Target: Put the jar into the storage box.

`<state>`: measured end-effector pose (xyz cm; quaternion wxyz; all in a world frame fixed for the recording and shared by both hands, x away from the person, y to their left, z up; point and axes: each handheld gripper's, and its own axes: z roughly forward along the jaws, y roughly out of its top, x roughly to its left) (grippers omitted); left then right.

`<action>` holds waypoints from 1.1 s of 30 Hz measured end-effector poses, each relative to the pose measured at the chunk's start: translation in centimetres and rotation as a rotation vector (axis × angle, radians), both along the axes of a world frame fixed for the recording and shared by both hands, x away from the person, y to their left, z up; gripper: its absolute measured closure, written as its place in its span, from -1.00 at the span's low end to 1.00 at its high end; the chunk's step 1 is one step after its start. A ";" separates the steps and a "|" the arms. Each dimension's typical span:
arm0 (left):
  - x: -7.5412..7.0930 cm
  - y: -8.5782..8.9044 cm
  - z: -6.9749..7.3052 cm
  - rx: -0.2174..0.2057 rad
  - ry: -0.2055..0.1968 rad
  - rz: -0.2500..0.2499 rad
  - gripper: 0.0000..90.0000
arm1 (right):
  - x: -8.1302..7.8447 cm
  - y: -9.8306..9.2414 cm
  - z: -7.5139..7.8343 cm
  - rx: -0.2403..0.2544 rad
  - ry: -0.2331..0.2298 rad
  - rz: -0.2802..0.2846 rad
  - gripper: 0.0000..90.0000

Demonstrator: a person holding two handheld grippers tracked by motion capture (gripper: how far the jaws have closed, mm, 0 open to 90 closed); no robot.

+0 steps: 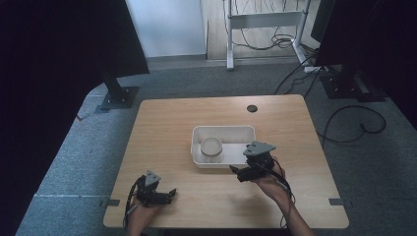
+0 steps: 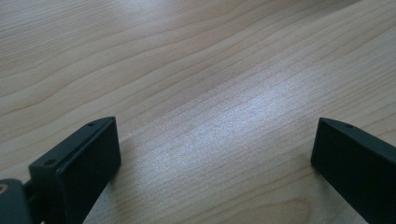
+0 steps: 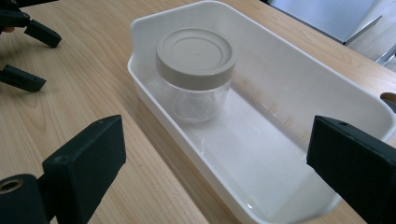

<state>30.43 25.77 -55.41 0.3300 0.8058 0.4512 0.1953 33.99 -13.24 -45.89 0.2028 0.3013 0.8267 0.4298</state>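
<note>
We are at the approach: our right hand-held gripper (image 1: 239, 172) hovers at the near right corner of the white rectangular plastic tray (image 3: 327, 88), its jaws spread wide and grasping nothing. The task's thing, a clear glass jar with a flat grey screw lid (image 3: 195, 72), stands upright in the left end of that tray, close to its near wall. The next move, as we judge it, calls for swinging the open jaws left over the tray rim and lowering them around the jar body below the lid (the near wall leaves little room for the nearer jaw, so coming from above looks safer).

Our left hand-held gripper (image 1: 171, 193) rests low over the pale wooden bench (image 2: 196, 70) near its front edge, well apart from the tray, jaws likewise released and empty. A small dark round grommet (image 1: 252, 108) sits in the bench far behind the tray; nothing else crowds the path.
</note>
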 end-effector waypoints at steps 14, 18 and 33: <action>0.0 0.0 0.0 0.000 0.001 0.001 -0.97 | -1.5 -3.0 -1.1 0.026 0.010 -0.050 -0.91; 0.0 0.0 0.0 0.000 0.001 0.001 -0.97 | -1.9 -3.8 -1.3 0.039 0.013 -0.066 -0.91; 0.0 0.0 0.0 0.000 0.001 0.001 -0.97 | -3.2 -5.9 -2.3 0.045 0.010 -0.112 -0.91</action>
